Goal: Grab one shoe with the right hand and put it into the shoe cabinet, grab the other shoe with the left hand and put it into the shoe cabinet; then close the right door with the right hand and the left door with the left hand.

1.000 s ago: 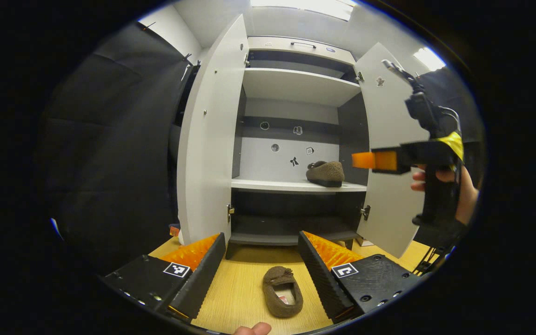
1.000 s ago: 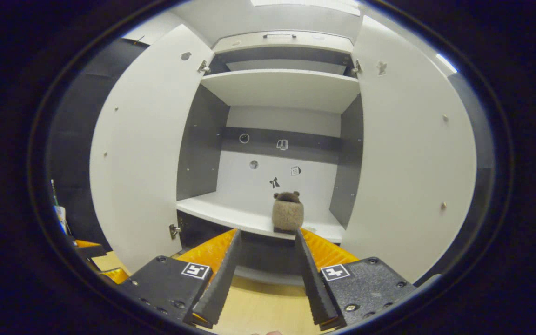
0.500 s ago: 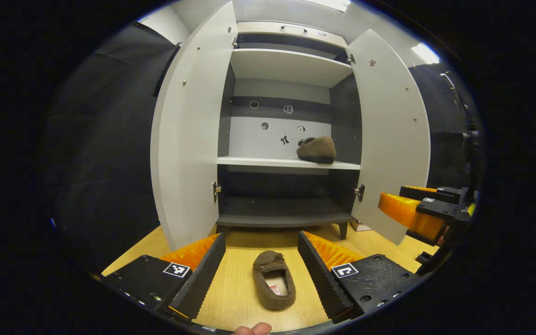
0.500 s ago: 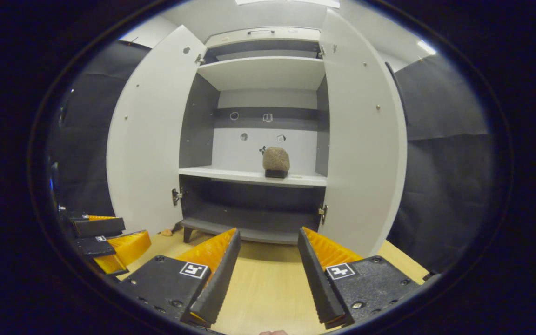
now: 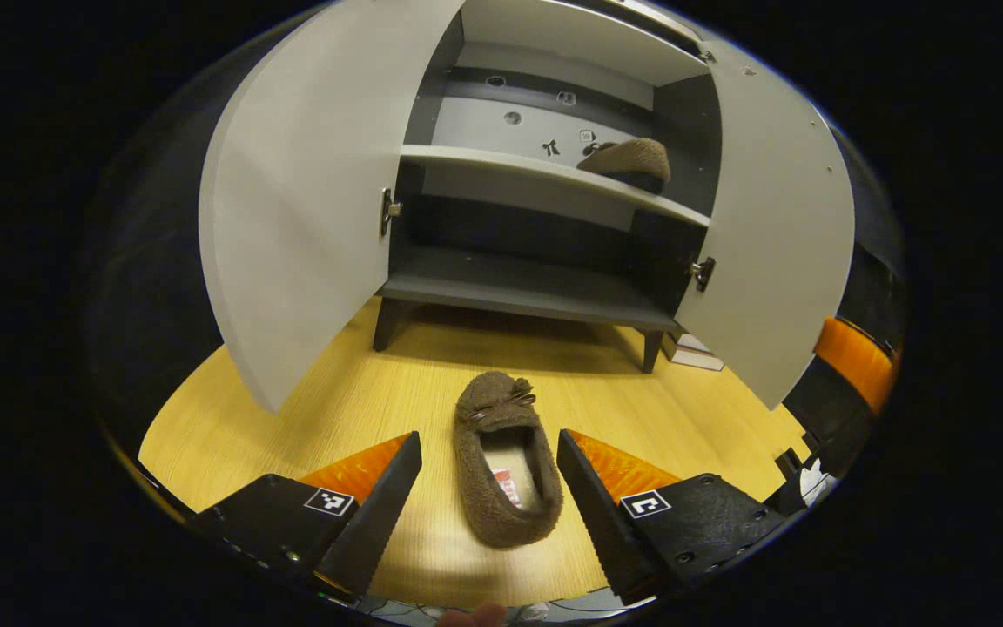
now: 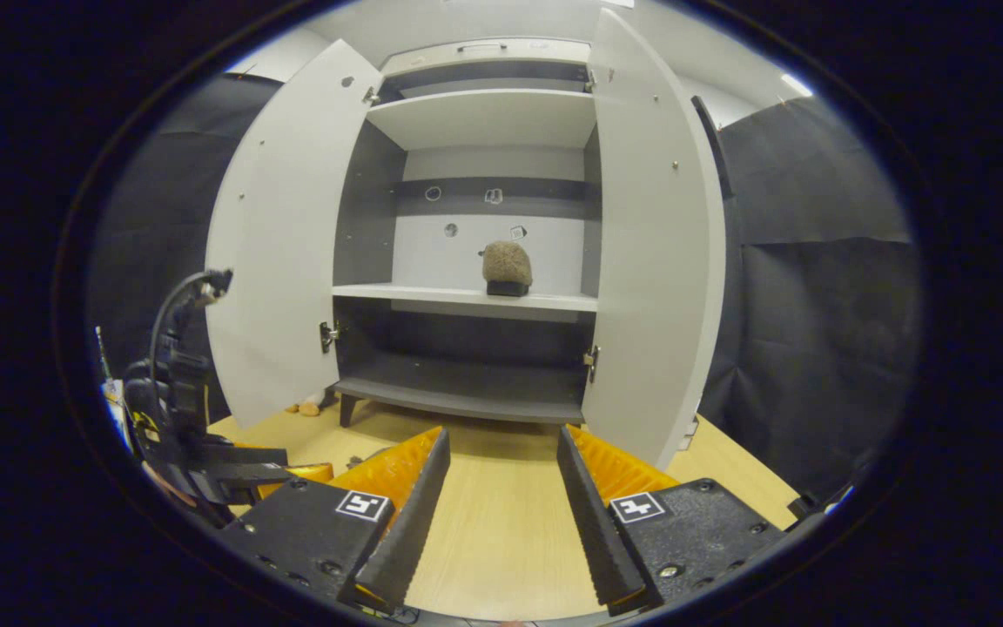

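Observation:
A brown fuzzy slipper (image 5: pixel 506 459) lies on the wooden floor (image 5: pixel 310 409), toe toward the cabinet. My left gripper (image 5: pixel 488 509) is open, low over the floor, with the slipper's heel end between its fingers and gaps on both sides. The other brown slipper (image 5: pixel 628 162) sits on the right part of the cabinet's middle shelf (image 5: pixel 501 165); the right gripper view shows this slipper (image 6: pixel 507 267) heel-on. My right gripper (image 6: pixel 501 514) is open and holds nothing, back from the cabinet. Both doors, left (image 5: pixel 301 192) and right (image 5: pixel 780 235), stand wide open.
The cabinet has an upper shelf (image 6: pixel 484 117) and a dark bottom shelf (image 6: pixel 467 396). The left gripper (image 6: pixel 197 453) appears at the right gripper view's lower left. Black cloth walls flank the cabinet. A small flat object (image 5: pixel 697 353) lies on the floor by the cabinet's right leg.
My left gripper has tilted down and moved in so the floor slipper now lies between its fingers. My right gripper has drawn further back from the cabinet, away from the slipper on the shelf.

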Available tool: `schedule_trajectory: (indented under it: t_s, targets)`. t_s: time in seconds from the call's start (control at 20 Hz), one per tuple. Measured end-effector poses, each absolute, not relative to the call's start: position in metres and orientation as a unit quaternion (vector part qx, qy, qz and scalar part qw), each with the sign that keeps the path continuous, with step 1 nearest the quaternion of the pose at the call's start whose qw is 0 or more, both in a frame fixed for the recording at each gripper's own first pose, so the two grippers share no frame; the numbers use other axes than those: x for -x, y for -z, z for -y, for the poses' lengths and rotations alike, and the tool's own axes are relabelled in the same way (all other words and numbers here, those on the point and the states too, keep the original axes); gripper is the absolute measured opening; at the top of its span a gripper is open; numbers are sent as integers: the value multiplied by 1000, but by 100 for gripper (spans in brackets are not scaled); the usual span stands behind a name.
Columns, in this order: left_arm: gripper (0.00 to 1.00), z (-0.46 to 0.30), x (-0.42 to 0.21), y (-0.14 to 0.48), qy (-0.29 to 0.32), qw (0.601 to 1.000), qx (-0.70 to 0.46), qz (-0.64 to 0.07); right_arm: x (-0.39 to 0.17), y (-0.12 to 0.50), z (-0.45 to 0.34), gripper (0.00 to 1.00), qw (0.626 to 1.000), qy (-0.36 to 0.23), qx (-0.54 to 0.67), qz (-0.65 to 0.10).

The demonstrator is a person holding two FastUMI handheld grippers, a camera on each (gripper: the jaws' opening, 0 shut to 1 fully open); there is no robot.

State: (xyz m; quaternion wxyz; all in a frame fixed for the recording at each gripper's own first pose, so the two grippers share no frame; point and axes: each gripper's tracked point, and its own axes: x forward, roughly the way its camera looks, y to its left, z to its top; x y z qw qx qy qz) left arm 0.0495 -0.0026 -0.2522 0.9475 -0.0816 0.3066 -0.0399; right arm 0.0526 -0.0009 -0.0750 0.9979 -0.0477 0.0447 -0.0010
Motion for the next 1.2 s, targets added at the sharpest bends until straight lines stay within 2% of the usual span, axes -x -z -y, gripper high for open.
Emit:
schedule_trajectory:
  t_s: [0.35,0.4,0.6,0.8,0.95,1.0,1.2]
  targets:
    - [95,-3,-71,325,17,922,87,-376,-54,85,17,78,996,14,55,-68]
    - [95,-6,-74,330,13,921,84,-381,-54,88,19,80,996,16,55,-73]
    - [95,-12,-86,352,1,914,89,-396,-54,92,27,78,995,23,59,-81]
    - [96,-12,-104,357,3,920,92,-380,-58,91,33,78,994,29,61,-83]
    - [88,-10,-107,356,-1,925,92,-368,-61,91,34,81,994,30,61,-84]
    - [88,-9,-107,356,-4,927,93,-363,-61,92,34,78,994,29,61,-85]
    - [70,-8,-108,349,-32,936,103,-336,-63,95,32,78,993,23,65,-91]
